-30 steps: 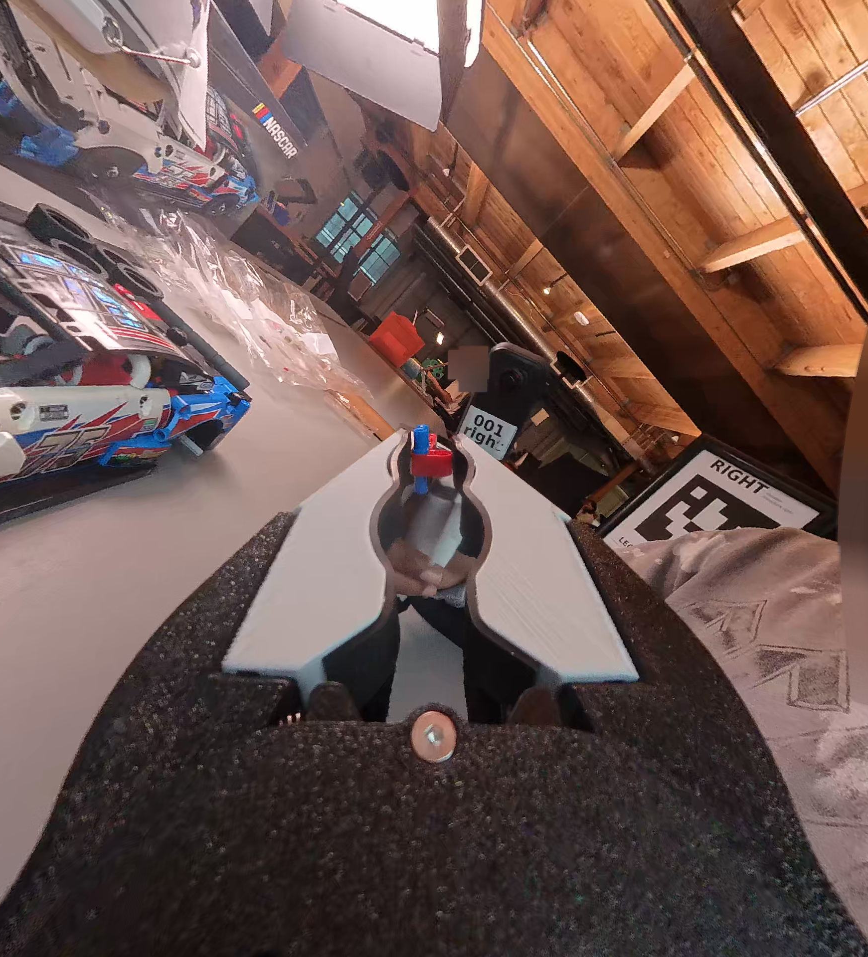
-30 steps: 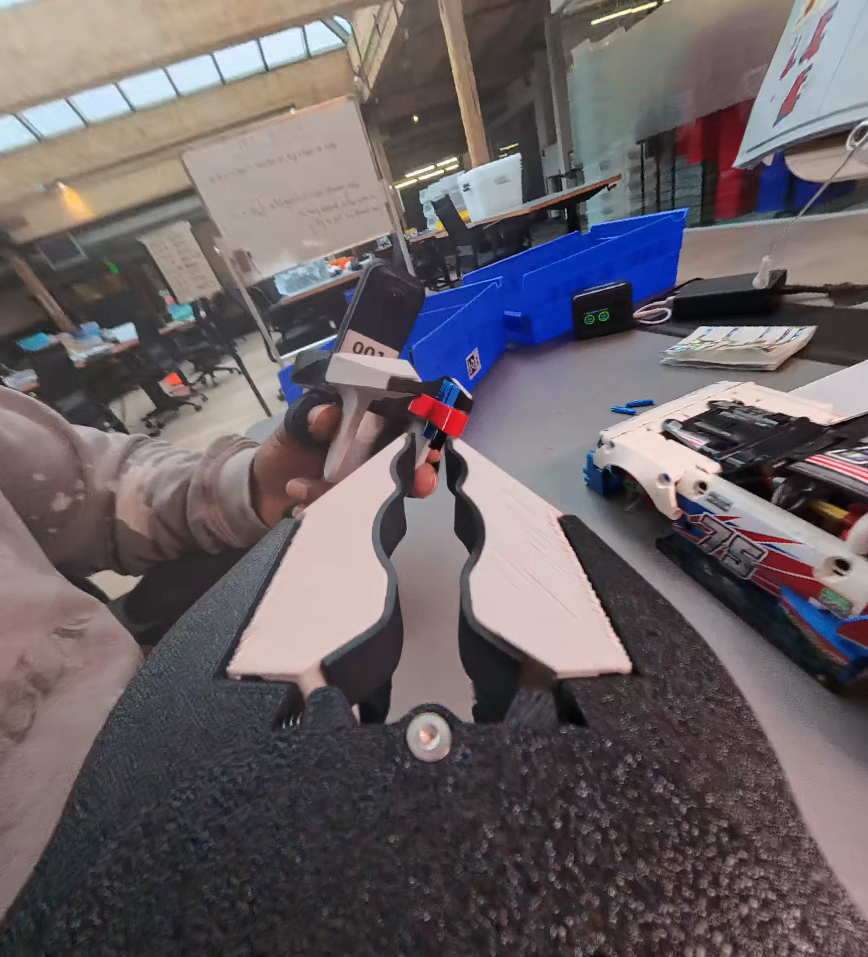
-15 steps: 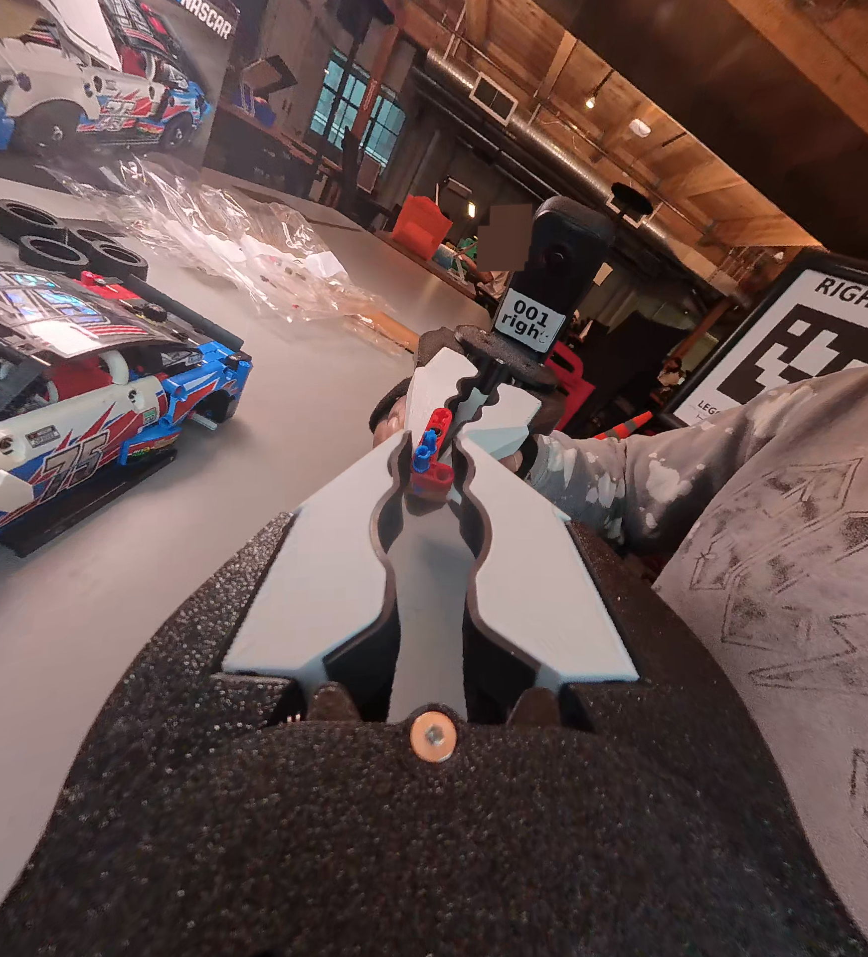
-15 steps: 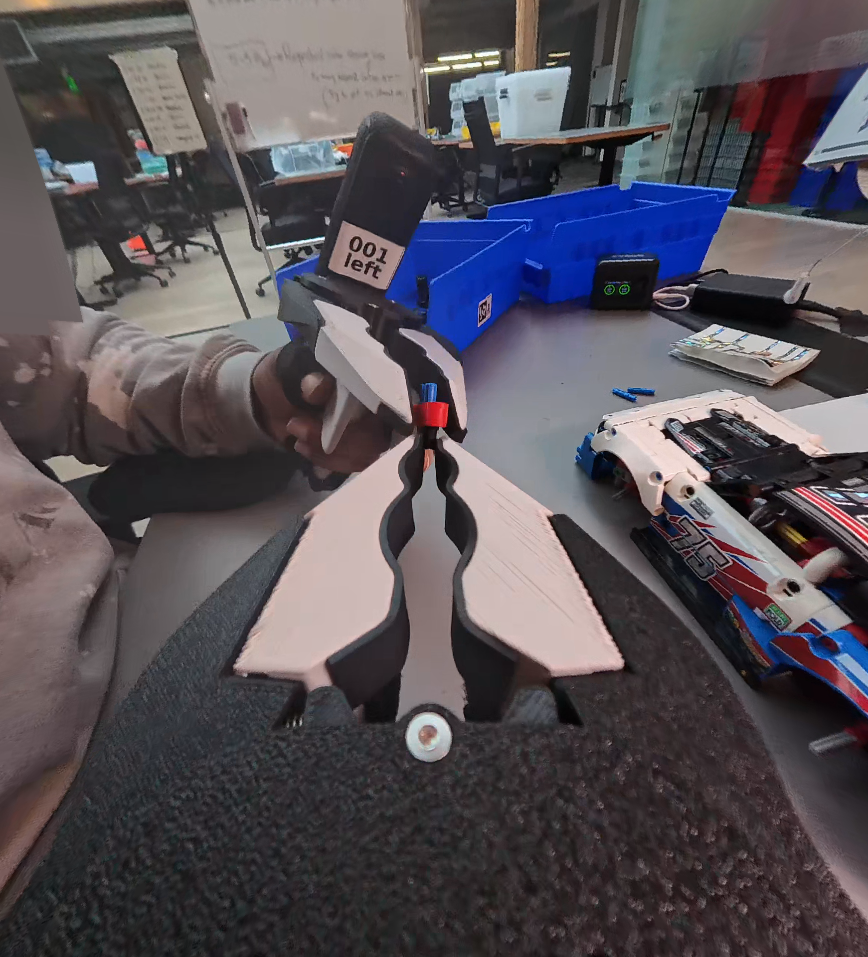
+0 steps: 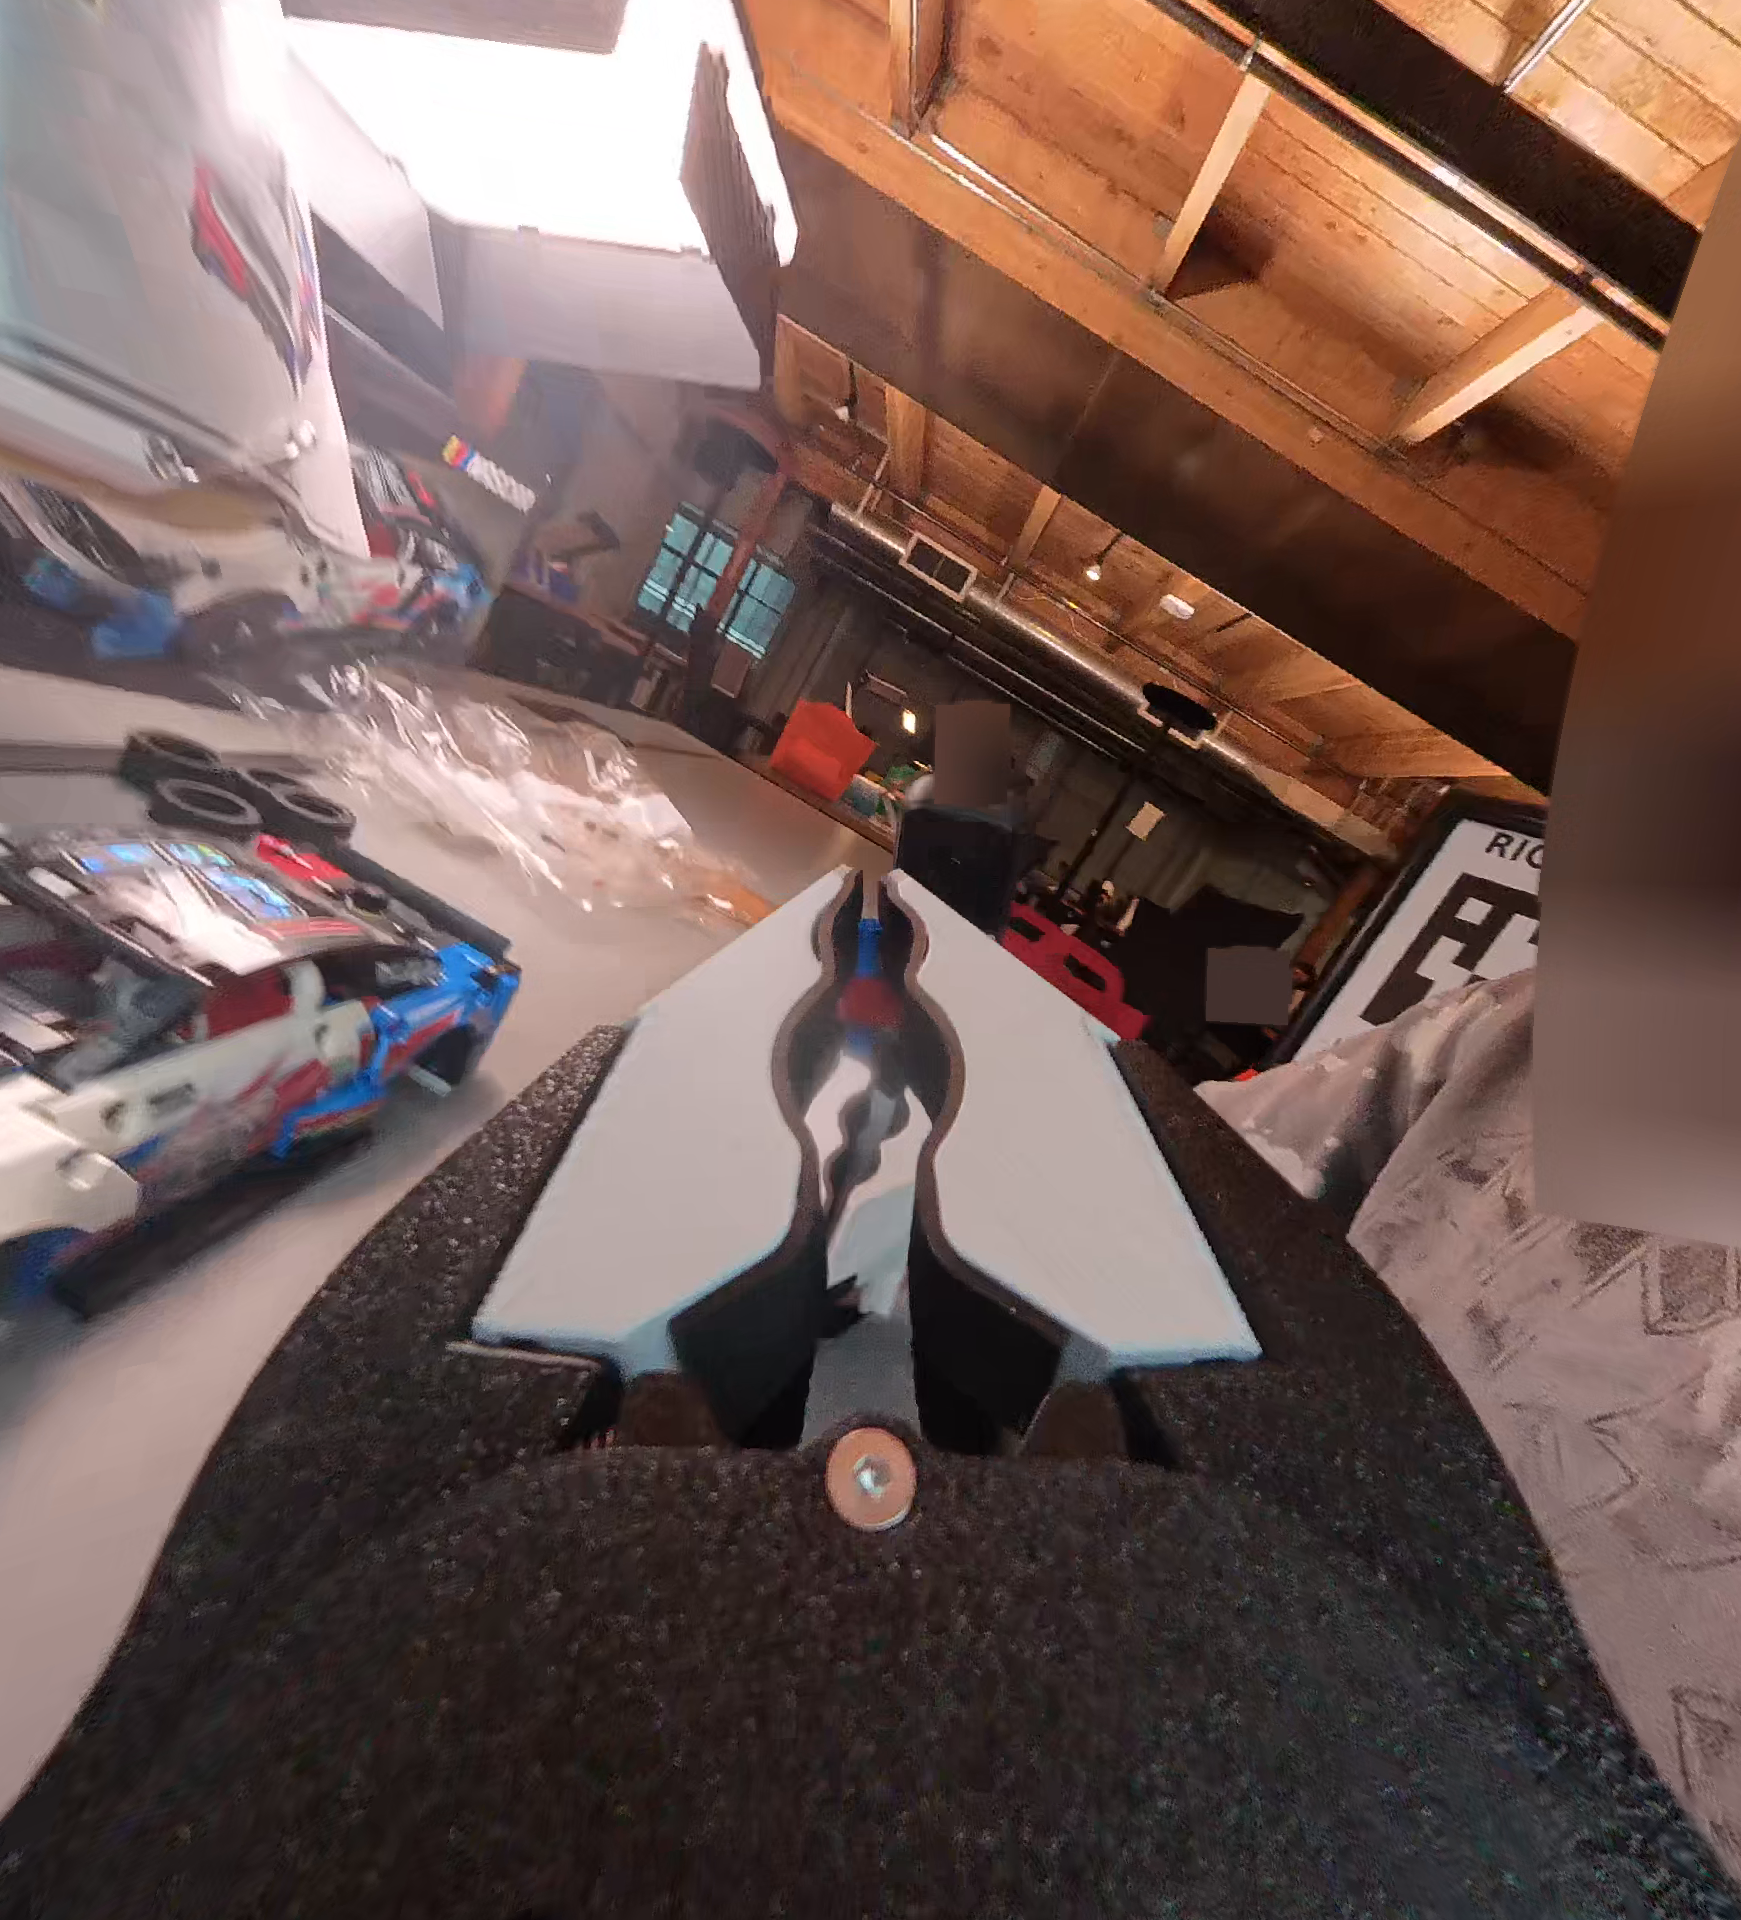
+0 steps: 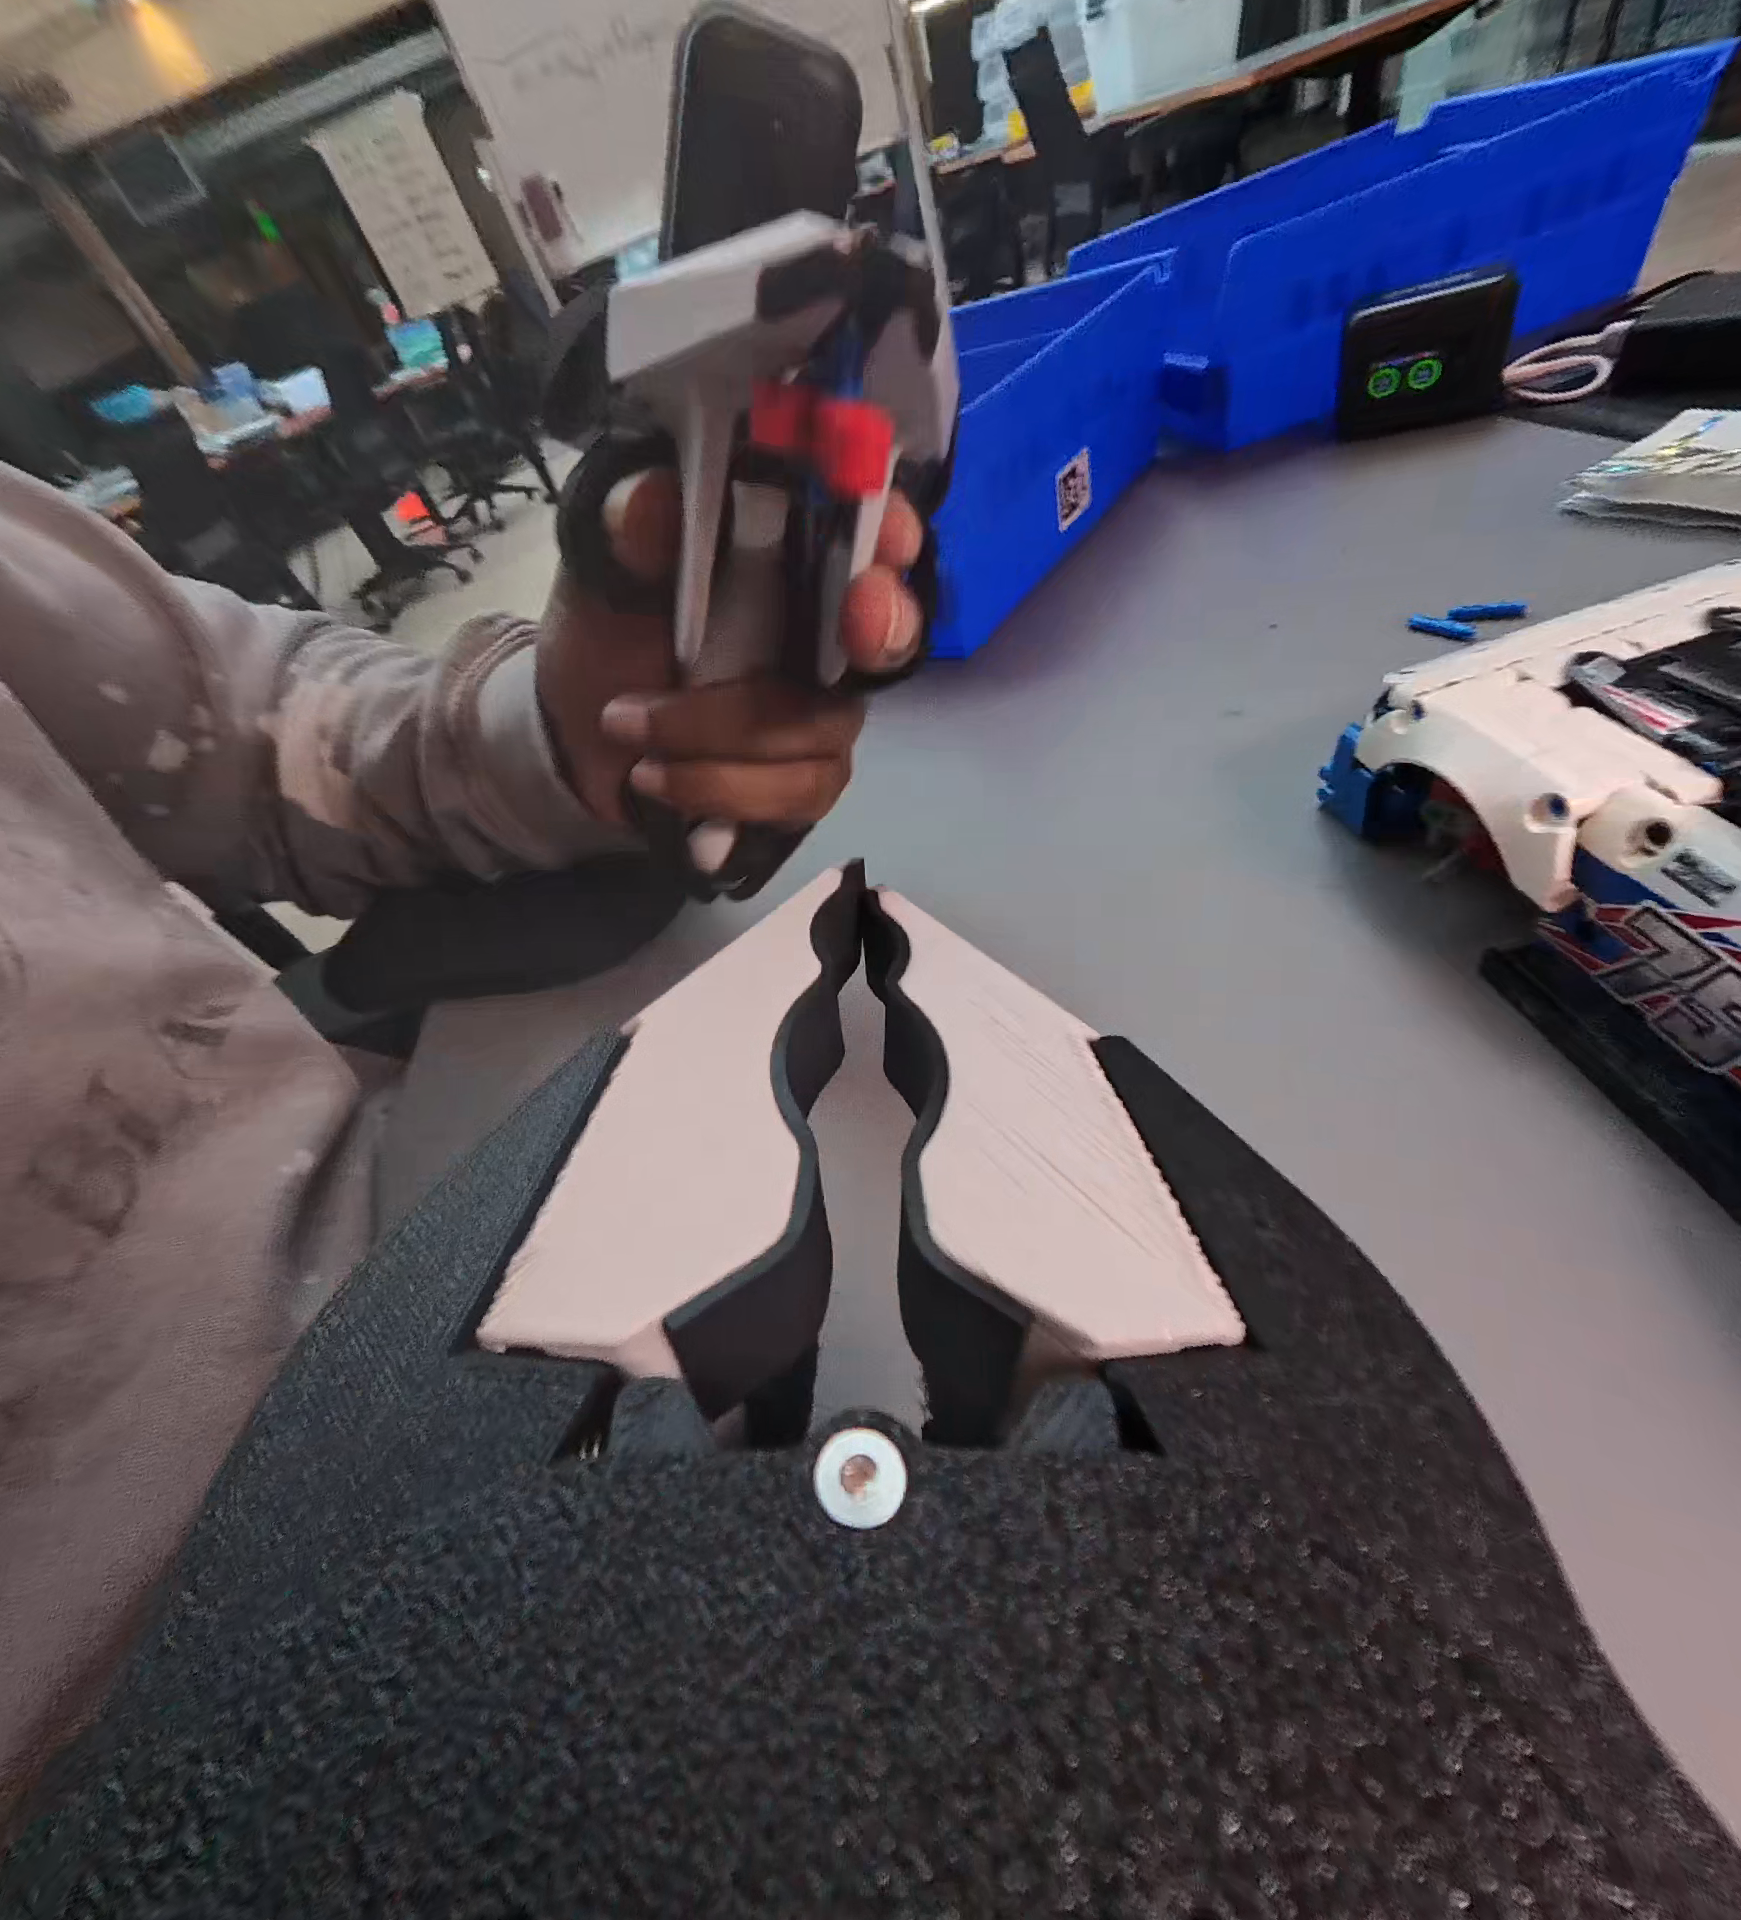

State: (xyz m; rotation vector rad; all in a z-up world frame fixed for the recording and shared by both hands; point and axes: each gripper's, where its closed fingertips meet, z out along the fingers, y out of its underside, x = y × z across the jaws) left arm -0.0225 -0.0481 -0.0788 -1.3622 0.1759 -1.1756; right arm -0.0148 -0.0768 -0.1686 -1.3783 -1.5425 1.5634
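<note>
Left tool point(image 5: 867, 896) raised off the grey tabletop point(image 6: 1209, 727), pinched tight on a small red-and-blue brick piece point(image 5: 866, 992), right tool point(image 6: 863, 883) closed and empty just below it, white, blue and red model car point(image 6: 1624, 831) alongside on the tabletop.

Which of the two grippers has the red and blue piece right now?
The left gripper, shut on the red and blue piece. The right gripper is shut too, with nothing between its fingertips.
</note>
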